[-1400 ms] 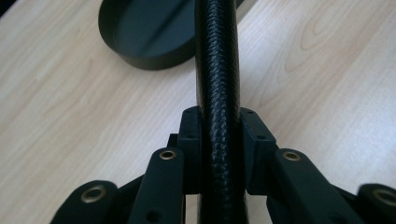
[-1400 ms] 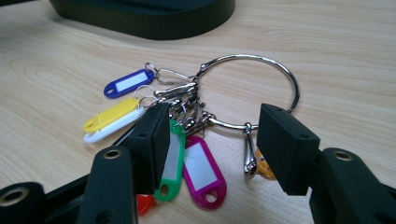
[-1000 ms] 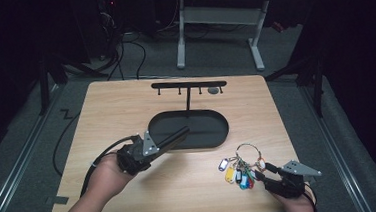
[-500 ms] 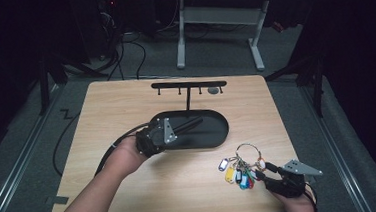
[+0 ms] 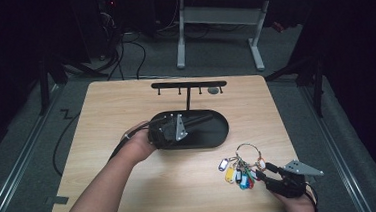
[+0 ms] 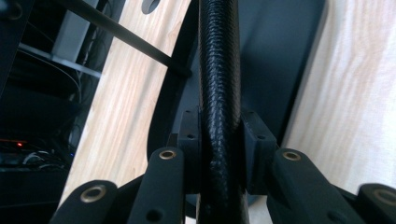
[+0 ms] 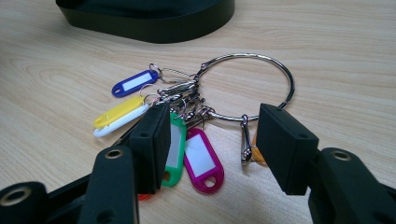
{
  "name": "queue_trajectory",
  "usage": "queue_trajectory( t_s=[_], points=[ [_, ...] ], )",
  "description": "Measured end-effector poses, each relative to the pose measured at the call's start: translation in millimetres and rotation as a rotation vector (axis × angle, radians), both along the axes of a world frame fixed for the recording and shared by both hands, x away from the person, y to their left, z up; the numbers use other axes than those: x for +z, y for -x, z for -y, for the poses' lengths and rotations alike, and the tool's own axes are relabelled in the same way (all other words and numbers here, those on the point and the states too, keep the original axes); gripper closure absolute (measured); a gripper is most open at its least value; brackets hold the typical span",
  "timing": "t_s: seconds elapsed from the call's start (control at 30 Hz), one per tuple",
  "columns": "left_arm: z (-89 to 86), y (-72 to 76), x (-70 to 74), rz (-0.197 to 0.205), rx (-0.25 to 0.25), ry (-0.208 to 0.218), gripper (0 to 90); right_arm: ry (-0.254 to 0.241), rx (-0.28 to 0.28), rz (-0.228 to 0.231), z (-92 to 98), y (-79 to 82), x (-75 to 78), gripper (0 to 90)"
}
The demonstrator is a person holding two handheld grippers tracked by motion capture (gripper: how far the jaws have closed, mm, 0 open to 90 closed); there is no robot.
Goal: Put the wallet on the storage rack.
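At a wooden desk (image 5: 126,105), a person's left hand (image 5: 137,145) holds the left gripper (image 5: 197,121) over a black oval tray (image 5: 218,134) at the desk's centre. In the left gripper view its jaws are clamped on a black braided cable (image 6: 219,93) that runs straight ahead above the tray's dark floor. A black hook rack (image 5: 188,85) stands upright at the tray's far edge.

Near the front right corner, the right gripper (image 5: 266,173) lies low on the desk with its jaws spread wide, gripping nothing. Just ahead of it rests a large metal key ring (image 7: 247,84) carrying a fan of coloured plastic tags: blue (image 7: 134,82), yellow (image 7: 119,111), white, green (image 7: 173,149) and magenta (image 7: 201,158). The ring lies flat on the wood, well apart from the tray, and several tags sit between the open jaws.
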State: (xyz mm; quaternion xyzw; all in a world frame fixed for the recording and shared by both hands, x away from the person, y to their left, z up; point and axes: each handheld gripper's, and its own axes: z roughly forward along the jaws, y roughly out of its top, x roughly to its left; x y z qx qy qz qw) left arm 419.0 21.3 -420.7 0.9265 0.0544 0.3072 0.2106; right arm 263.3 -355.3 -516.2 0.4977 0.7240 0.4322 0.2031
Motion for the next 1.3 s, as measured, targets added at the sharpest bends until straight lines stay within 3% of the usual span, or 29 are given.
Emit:
queue_trajectory(
  t_s=[0.1,0.23,0.47,0.97,1.13,1.3],
  points=[
    [0.1,-7.6,-4.6,0.0,-0.004,-0.002,73.4,0.0,-0.003,-0.004,0.0,-0.4,-0.5,45.6],
    [-0.3,-18.7,-11.4,0.017,0.0,-0.036,73.4,0.001,-0.004,-0.005,0.5,-0.3,-1.3,45.6],
    [-0.9,-30.6,-19.9,0.026,-0.001,-0.021,73.4,-0.005,-0.01,-0.012,2.9,0.2,-3.0,45.7],
    [2.2,-44.5,-29.3,0.019,-0.009,-0.069,73.2,-0.012,-0.012,-0.016,4.6,1.4,-3.5,45.8],
    [0.4,-48.1,-42.3,0.013,0.008,-0.128,72.9,-0.013,-0.011,-0.014,4.6,1.3,-3.2,45.8],
    [0.3,-45.8,-49.5,0.011,0.028,-0.129,72.7,-0.013,-0.008,-0.008,4.9,1.8,-2.6,45.9]
  ],
)
